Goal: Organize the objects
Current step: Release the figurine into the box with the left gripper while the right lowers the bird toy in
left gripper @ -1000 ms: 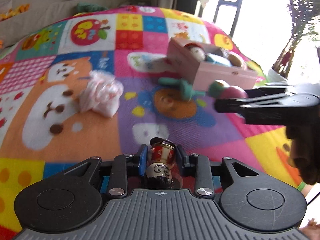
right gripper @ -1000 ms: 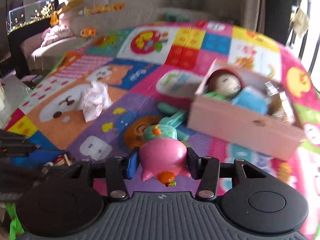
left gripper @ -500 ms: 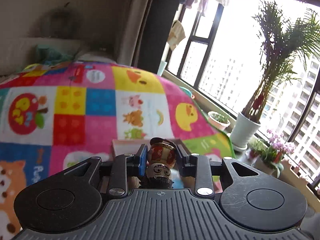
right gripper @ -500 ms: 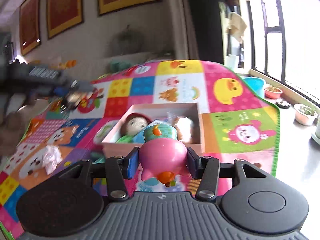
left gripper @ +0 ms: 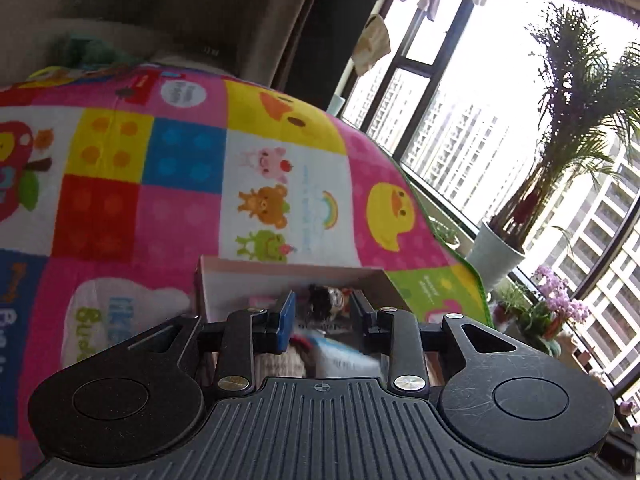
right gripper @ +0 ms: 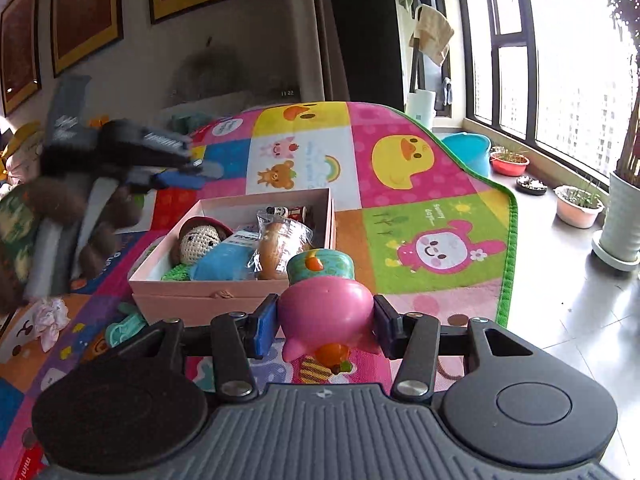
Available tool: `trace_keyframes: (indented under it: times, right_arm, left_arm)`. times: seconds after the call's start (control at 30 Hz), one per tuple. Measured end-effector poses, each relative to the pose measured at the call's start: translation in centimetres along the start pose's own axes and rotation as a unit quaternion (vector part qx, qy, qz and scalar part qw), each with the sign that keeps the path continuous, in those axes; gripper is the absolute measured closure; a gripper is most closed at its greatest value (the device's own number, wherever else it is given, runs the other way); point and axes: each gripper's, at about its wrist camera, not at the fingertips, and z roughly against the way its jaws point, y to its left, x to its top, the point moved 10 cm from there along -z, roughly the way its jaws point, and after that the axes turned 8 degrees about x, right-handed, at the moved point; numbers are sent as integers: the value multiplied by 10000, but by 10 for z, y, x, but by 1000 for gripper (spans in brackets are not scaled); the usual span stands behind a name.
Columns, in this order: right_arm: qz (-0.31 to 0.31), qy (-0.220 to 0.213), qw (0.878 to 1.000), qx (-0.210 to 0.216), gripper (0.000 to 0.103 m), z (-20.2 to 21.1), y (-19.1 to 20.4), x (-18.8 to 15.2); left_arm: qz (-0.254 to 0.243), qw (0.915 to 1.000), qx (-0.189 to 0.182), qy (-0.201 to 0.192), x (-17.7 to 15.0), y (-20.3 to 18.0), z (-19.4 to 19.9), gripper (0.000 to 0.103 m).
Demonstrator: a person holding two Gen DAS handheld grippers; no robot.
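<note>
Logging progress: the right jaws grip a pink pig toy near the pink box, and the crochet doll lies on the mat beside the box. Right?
Not quite. The crochet doll lies inside the pink box, as the right wrist view shows. The right gripper does grip the pink pig toy.

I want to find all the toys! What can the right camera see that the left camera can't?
Only the right wrist view shows the pink pig toy clamped in the right gripper, the knitted doll, the wrapped snack, the crumpled cloth and the left gripper from outside. Only the left wrist view shows the open left gripper over the box and the purple flowers. Both show the pink box, the little figurine in it and the play mat.
</note>
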Motion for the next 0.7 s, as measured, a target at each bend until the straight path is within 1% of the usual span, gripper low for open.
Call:
trace_keyframes:
  times: [0.1, 0.2, 0.27, 0.33, 0.4, 0.47, 0.5, 0.57, 0.6, 0.63, 0.7]
  right_arm:
    - [194, -27, 9998, 79, 54, -9, 8, 15]
    - [480, -48, 9983, 323, 54, -26, 24, 40]
    - [844, 17, 9953, 476, 54, -46, 40, 60]
    - [1147, 312, 9902, 734, 54, -76, 56, 79]
    - [1415, 562, 9841, 914, 54, -109, 73, 98]
    - [1721, 658, 9789, 881, 54, -139, 87, 116]
    - [1724, 797, 9771, 959, 54, -154, 94, 121]
    - [1605, 1122, 9724, 1267, 54, -181, 108, 126]
    - [1561, 1286, 9688, 1430, 49, -192, 114, 124]
    - [1544, 1394, 9675, 1435, 37, -201, 117, 123]
    - [1515, 1374, 9724, 1122, 30, -212, 114, 124]
  left_arm:
    - [-152, 9998, -140, -29, -36, 9, 40, 70]
    - [-355, 9986, -387, -93, -78, 11, 77, 70]
    - [-443, 9984, -326, -102, -106, 18, 90, 70]
    - [-512, 9984, -224, -79, -129, 27, 96, 70]
    - [-549, 9982, -225, -80, -144, 34, 102, 70]
    - [-493, 9984, -264, -119, -148, 40, 110, 70]
    - [-432, 9986, -256, -142, -148, 44, 113, 70]
    - [-303, 9990, -255, -193, -145, 54, 117, 70]
    - [-228, 9991, -268, -241, -144, 58, 120, 70]
    - [-149, 9990, -307, -292, -144, 63, 123, 70]
    - [5, 9984, -427, -374, -147, 69, 126, 70]
